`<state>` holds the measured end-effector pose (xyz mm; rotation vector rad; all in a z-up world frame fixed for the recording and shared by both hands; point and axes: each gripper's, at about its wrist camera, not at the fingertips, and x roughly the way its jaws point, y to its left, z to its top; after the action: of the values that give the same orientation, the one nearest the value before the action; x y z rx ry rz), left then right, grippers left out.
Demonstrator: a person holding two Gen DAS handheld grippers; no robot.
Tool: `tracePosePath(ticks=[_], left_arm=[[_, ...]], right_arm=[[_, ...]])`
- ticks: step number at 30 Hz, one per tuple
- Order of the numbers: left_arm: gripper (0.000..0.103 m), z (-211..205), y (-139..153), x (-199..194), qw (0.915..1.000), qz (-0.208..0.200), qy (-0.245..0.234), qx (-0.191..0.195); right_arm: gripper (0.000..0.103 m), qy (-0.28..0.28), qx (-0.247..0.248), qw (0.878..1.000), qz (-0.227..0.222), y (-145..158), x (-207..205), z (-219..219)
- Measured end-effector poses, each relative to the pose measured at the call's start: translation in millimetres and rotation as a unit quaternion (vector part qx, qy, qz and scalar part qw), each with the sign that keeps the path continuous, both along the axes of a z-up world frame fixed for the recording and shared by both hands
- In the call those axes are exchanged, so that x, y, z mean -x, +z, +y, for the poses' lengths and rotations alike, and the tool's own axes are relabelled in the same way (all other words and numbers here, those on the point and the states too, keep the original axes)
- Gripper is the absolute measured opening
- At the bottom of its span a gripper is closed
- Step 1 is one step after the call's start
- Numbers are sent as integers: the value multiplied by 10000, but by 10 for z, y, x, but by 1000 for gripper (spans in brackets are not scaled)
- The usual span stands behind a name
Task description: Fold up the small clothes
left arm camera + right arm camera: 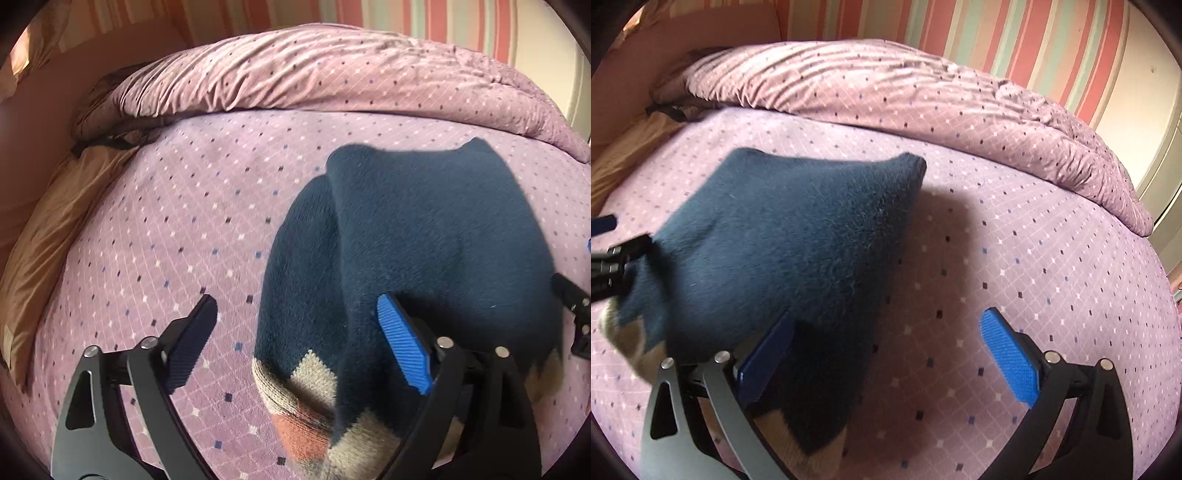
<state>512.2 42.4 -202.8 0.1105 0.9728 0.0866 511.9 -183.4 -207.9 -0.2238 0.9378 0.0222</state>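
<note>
A small dark blue knitted garment (pixel 424 240) with beige and salmon diamond trim lies folded on the purple bed sheet (pixel 166 240). Its upper layer is raised and drapes over my fingers. My left gripper (pixel 295 332) is open; its right blue pad (pixel 402 343) sits at the fold's edge, its left finger over bare sheet. In the right wrist view the garment (pixel 783 243) is at the left. My right gripper (pixel 890 350) is open, its left pad (pixel 768 354) under the draped cloth, its right pad (pixel 1010 360) over the sheet.
A rumpled purple duvet (pixel 332 70) lies across the far side of the bed. A tan pillow (pixel 48 236) is at the left edge. A striped wall (pixel 997 33) stands behind the bed. The other gripper shows at each view's side edge.
</note>
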Motion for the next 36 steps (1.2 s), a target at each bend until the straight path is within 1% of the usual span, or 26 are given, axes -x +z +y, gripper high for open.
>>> tracePosePath(ticks=[2,3,4,5,6,7,9,10,11,12,13,14,15,16,18,19,21,22,23,25,27,29,30,33,35,36], left_arm=[[98,-30,-161,2,9997,52,-9,-242],[100,-22,-184,18,9996,-2,19,-295],[100,-5,-189,29,9995,-70,77,-290],[100,20,-196,18,9998,-52,110,-180],[100,38,-188,11,9998,-47,122,-121],[100,60,-169,5,9999,-61,127,-62],[100,115,-130,23,9999,-75,115,93],[100,149,-109,49,9996,-66,125,241],[100,215,-78,106,9987,-59,140,487],[100,263,-66,149,9978,-43,146,648],[100,333,-32,224,9958,-39,161,900],[100,372,-9,286,9942,-40,170,1059],[100,419,24,387,9911,-24,71,1331],[100,428,32,465,9891,13,-52,1468],[100,433,24,620,9857,130,-226,1664],[100,449,-3,662,9816,228,-283,1875],[100,522,-92,669,9681,481,-221,2449],[100,572,-146,662,9599,563,-117,2744],[100,643,-206,646,9496,614,62,3074],[100,696,-296,614,9355,693,189,3460],[100,737,-394,563,9293,768,335,3597],[100,744,-473,477,9245,888,328,3694],[100,745,-516,435,9193,966,320,3802],[100,665,-553,315,9113,1046,168,3978],[100,590,-561,244,9102,1109,59,3989],[100,529,-581,199,9075,1213,-70,4020]], right_arm=[[101,30,161,9998,60,-69,-51,19],[101,85,271,9996,68,-91,-64,41],[101,165,398,9991,57,-106,-68,69],[101,210,466,9987,50,-107,-68,83],[101,219,457,9987,63,-94,-73,77],[101,193,321,9993,90,-60,-85,46],[101,43,-105,9999,114,21,-71,-64],[101,-27,-598,9981,119,68,-42,-163],[101,-77,-1140,9933,158,89,-10,-264],[101,-140,-1380,9901,227,79,16,-323],[101,-173,-1463,9888,254,68,51,-365],[101,-178,-1436,9892,244,58,81,-381],[101,-158,-1280,9914,210,42,132,-390],[101,-127,-1206,9924,217,22,161,-392],[101,-86,-1206,9923,284,-11,201,-428],[101,-104,-1233,9919,298,-18,228,-460],[101,-124,-1370,9899,331,-23,266,-521],[101,-133,-1403,9894,349,-23,274,-537],[101,-134,-1427,9890,366,-23,289,-547],[101,-92,-1478,9882,392,-17,325,-554],[101,-58,-1480,9882,385,-5,343,-541],[101,13,-1508,9877,408,5,345,-520],[101,35,-1488,9880,404,10,346,-509],[101,95,-1484,9879,433,10,316,-492],[101,97,-1509,9874,462,7,304,-495],[101,105,-1521,9871,478,2,298,-497]])
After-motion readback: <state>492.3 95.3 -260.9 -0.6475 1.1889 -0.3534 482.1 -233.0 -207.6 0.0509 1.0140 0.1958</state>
